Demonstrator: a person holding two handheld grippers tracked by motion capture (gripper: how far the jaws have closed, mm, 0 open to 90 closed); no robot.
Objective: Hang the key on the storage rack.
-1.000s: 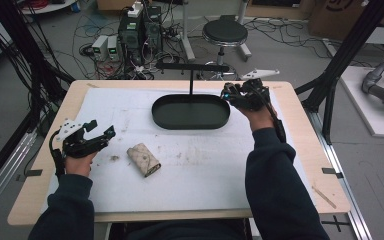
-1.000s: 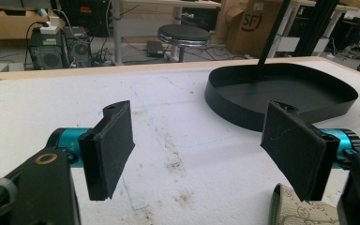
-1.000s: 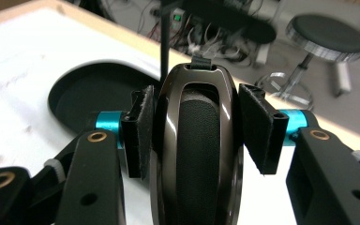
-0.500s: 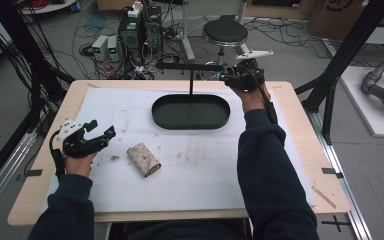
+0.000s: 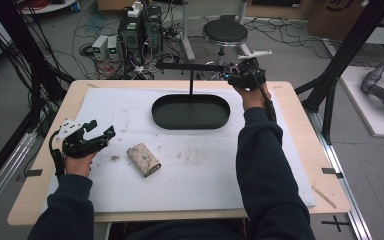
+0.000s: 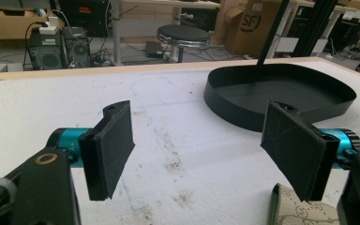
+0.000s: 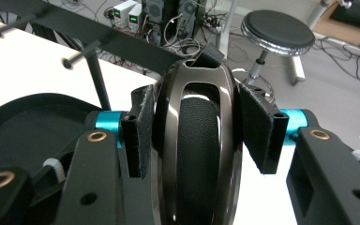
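Note:
My right gripper point(image 5: 245, 75) is shut on a glossy dark brown oval ear cup point(image 7: 197, 140) with a black padded middle, held upright between both pads. It hovers at the right end of the black crossbar point(image 5: 192, 66) of a stand whose oval black tray base point(image 5: 190, 111) sits at the table's back middle. The bar point(image 7: 98, 35) runs off to the upper left in the right gripper view. My left gripper point(image 5: 100, 131) stands open low over the white mat at the left, nothing between its pads point(image 6: 110, 145). A beige patterned pouch point(image 5: 143, 159) lies just right of it.
The white mat point(image 5: 195, 170) is stained in the middle. The stand's thin post point(image 5: 191, 82) rises from the tray's back rim. Beyond the table's far edge stand a round stool point(image 5: 225, 31), computer boxes point(image 5: 140, 30) and loose cables.
My right gripper has carried the ear cup from beside the tray's right end back and up to the right end of the crossbar. The left gripper and pouch stayed put.

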